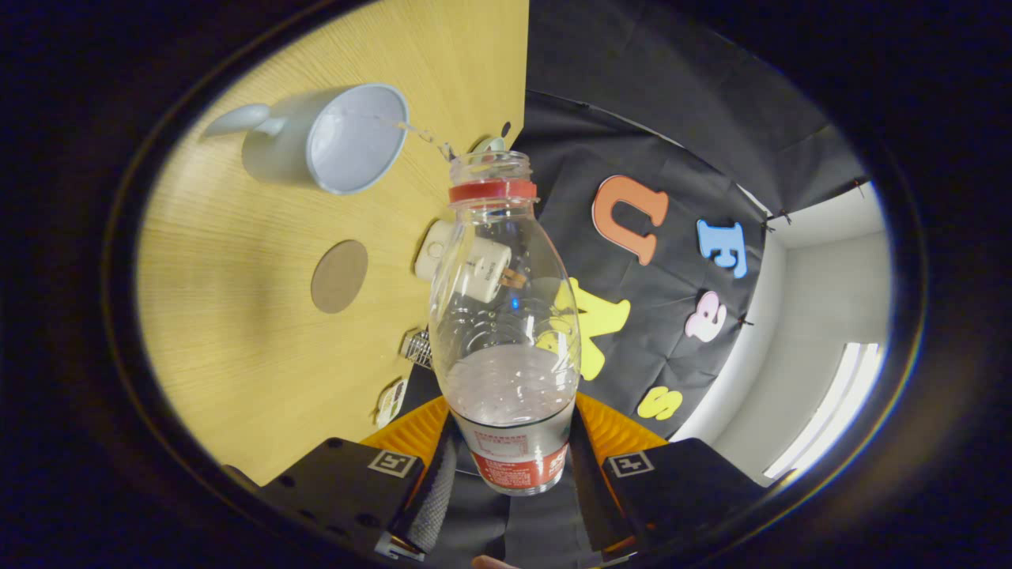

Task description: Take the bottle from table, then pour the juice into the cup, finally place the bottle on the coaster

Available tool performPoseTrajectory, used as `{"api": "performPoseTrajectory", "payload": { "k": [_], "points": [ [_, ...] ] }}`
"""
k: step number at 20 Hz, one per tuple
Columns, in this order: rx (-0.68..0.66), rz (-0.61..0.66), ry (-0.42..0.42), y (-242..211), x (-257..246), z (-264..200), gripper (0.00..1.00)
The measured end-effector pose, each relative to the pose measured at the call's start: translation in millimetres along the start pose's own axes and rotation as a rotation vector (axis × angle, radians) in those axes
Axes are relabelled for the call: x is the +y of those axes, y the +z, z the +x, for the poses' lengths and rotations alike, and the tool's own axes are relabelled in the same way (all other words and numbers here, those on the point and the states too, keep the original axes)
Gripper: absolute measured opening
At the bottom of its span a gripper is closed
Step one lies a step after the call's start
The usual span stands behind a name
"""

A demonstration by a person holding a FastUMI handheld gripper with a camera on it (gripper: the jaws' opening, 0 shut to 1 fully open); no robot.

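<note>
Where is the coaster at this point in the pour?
In the gripper view the coaster lies flat on the wooden table, untouched, between the cup and the fingers, beside the tilted bottle that the gripper clamps.

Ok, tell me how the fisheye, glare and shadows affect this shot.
Gripper view: fisheye bends the table edge; the tongs, shut on the bottle, look oversized. Highlights glint on the clear plastic, and the bright ceiling light is blown out. The cup casts a soft shadow; coaster stays sharp.

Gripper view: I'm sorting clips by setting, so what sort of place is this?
Probably a recording booth: black cloth wall, light wooden table, and the claw shut on a clear plastic bottle pouring toward a pale mug.
</note>
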State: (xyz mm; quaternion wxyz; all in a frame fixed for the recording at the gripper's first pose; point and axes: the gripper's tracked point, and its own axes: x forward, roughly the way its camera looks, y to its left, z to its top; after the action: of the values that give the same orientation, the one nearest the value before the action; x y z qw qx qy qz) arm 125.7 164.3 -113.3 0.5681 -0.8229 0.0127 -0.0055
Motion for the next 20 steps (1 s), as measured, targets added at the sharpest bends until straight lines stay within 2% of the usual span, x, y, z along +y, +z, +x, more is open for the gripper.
{"api": "performPoseTrajectory", "payload": {
  "k": [20],
  "points": [
    [0.005, -0.070, 0.006, 7.3, -1.5, 8.9, 0.73]
  ]
}}
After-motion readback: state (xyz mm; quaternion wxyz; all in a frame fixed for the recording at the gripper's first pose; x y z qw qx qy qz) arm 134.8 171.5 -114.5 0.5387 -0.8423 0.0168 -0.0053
